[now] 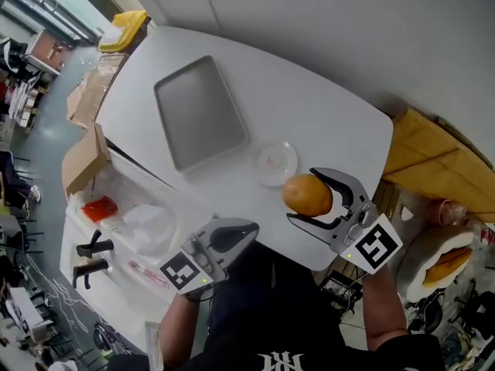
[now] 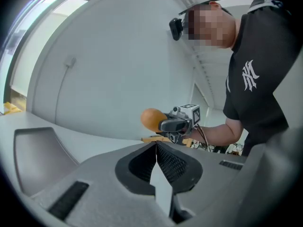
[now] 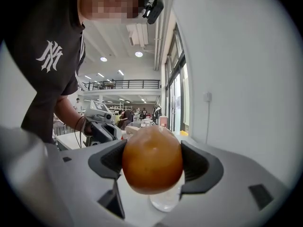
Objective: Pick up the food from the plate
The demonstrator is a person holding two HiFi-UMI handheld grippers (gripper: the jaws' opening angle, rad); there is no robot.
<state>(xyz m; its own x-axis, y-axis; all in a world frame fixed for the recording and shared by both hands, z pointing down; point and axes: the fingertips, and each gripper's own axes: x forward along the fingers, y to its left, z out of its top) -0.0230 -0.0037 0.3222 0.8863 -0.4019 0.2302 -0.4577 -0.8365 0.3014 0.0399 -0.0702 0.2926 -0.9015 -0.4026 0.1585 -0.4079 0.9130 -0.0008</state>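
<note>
The round orange fruit [image 1: 308, 195] was up in the air near the clear plate [image 1: 276, 163], pinched by the fingers [image 3: 199, 167] of your right gripper [image 1: 303, 195]. It was smooth, so a loose squeeze could let it slip and roll off the surface [image 1: 325, 114]. Your left gripper [image 1: 246, 230] had its fingers [image 2: 173, 163] pressed together, empty

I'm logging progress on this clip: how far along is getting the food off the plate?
Done: the orange is off the clear plate, which sits empty on the table. In hand: the right tongs grip the orange in the air; the left tongs are shut and empty. Left: no more food shows on the plate.
</note>
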